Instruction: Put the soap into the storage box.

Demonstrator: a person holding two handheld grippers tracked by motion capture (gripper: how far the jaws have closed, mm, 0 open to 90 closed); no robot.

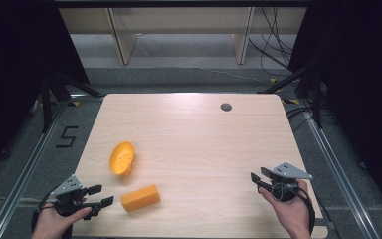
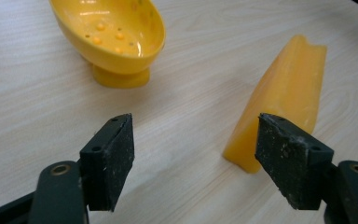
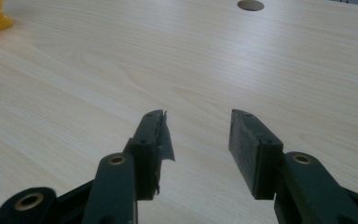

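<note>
Orange-yellow block [image 1: 140, 197], likely a soap bar or sponge, lies flat at the near-left of the wooden table [image 1: 194, 134], just right of the left gripper [image 1: 104, 195]. Left gripper sits low at the near edge with its jaws spread wide and nothing between them, aimed toward the block. In the left gripper view the block [image 2: 284, 93] stands just ahead of the right-hand pad [image 2: 286, 158], not yet between the pads. Right gripper [image 1: 256, 177] at the near-right, well apart from both objects, its jaws moderately apart and holding nothing, over bare wood.

Step, as I read it: approach for a grasp on the block, nothing lifted so far. Next move probably calls for shifting the left gripper sideways so both pads straddle the block's narrow faces, then closing.

Farther back, a yellow dish [image 1: 122, 158], oval and footed, near the block but apart from it, tipped to one side.

Far end: a round cable hole [image 1: 226, 106] in the tabletop.

View differences: the left gripper view shows raised dots inside the dish [image 2: 116, 32] and a notch on the block's top end, which are too small to make out from the high view. The right gripper view shows a torn, peeling pad [image 3: 161, 140] on its left jaw, plus the cable hole [image 3: 250, 5] ahead.
</note>
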